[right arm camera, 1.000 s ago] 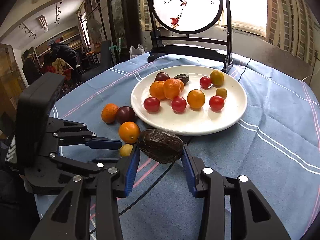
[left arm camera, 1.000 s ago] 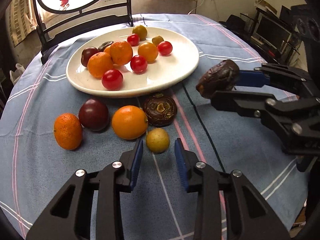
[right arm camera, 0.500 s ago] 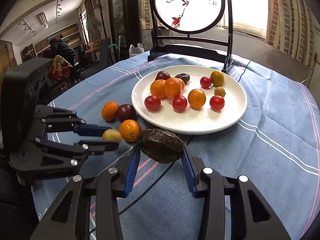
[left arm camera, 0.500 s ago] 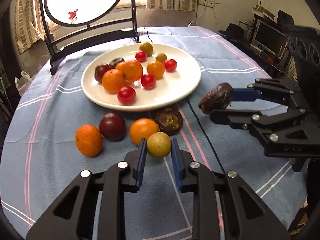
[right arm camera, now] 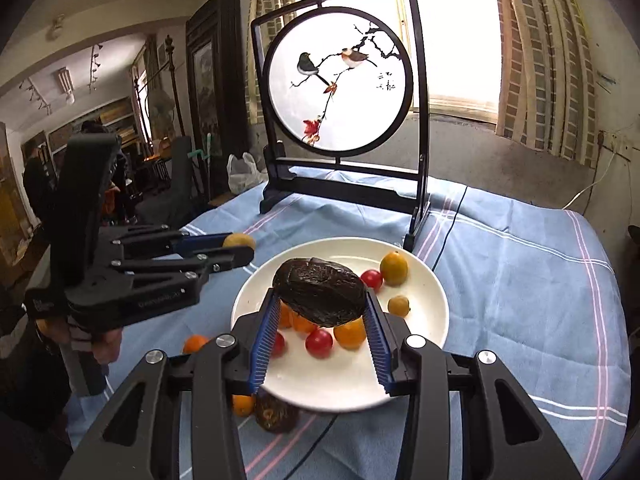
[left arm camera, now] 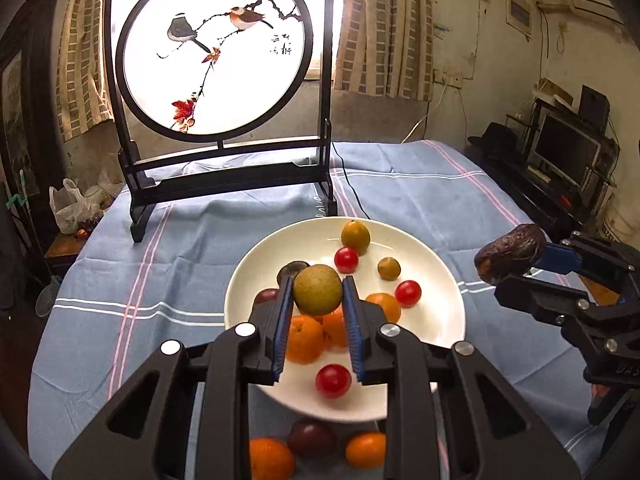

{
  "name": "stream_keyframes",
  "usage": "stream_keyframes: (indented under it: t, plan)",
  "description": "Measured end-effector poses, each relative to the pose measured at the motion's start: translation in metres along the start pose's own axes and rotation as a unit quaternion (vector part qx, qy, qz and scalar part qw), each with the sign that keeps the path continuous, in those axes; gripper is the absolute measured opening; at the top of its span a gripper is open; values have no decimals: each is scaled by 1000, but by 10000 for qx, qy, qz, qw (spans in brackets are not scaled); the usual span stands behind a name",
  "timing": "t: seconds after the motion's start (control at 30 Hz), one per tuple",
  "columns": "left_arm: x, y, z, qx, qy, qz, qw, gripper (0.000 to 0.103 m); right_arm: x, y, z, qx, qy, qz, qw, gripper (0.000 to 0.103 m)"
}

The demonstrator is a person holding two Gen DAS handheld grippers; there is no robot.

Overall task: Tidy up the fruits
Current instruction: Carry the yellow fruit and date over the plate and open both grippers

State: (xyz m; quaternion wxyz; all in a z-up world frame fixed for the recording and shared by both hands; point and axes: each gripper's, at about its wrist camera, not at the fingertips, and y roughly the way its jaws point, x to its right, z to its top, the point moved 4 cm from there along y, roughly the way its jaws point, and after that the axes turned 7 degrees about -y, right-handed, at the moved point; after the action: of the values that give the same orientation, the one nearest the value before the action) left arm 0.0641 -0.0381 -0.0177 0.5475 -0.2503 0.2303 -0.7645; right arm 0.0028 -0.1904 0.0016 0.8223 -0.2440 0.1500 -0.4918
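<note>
My left gripper [left arm camera: 318, 300] is shut on a small yellow-green fruit [left arm camera: 318, 290] and holds it in the air over the near side of the white plate [left arm camera: 440, 276]. My right gripper [right arm camera: 320, 312] is shut on a dark wrinkled fruit [right arm camera: 320, 296], also raised above the plate [right arm camera: 424, 292]. The plate holds several oranges, red tomatoes and small yellow fruits. On the cloth in front of the plate lie two oranges [left arm camera: 270, 458] and a dark plum [left arm camera: 312, 438]. A second dark wrinkled fruit [right arm camera: 276, 414] lies by the plate's near rim.
A black-framed round bird screen [left arm camera: 216, 52] stands at the back of the blue-cloth table [left arm camera: 120, 280], with a cable [left arm camera: 352, 188] trailing toward the plate. The right gripper shows at the right of the left wrist view [left arm camera: 520, 260]. Furniture and a monitor [left arm camera: 564, 152] lie beyond the table's right edge.
My left gripper closed on the yellow-green fruit, lifted it off the cloth and carried it over the plate. My right gripper rose and moved forward with the dark fruit.
</note>
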Motion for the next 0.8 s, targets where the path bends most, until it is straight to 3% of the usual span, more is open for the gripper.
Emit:
stream_keyframes:
  t: [0.17,0.27,0.37,0.43,0.8]
  plan:
    - [-4,33,2,-83,-190,78,9998,24,13,31,9,32,321,-67,9995,42]
    - [-9,41,-7,-92,-329,-130,9993,24,18,40,2,144,616,79,9980,42]
    - [-7,51,-12,-122,-107,127,9998,24,16,51,-3,-37,526,60,9986,42]
    - [-7,54,-14,-212,-140,105,9996,24,17,57,-6,-127,526,31,9985,42]
    - [1,54,-18,-86,160,468,9987,24,24,70,-13,-157,622,-218,9977,43]
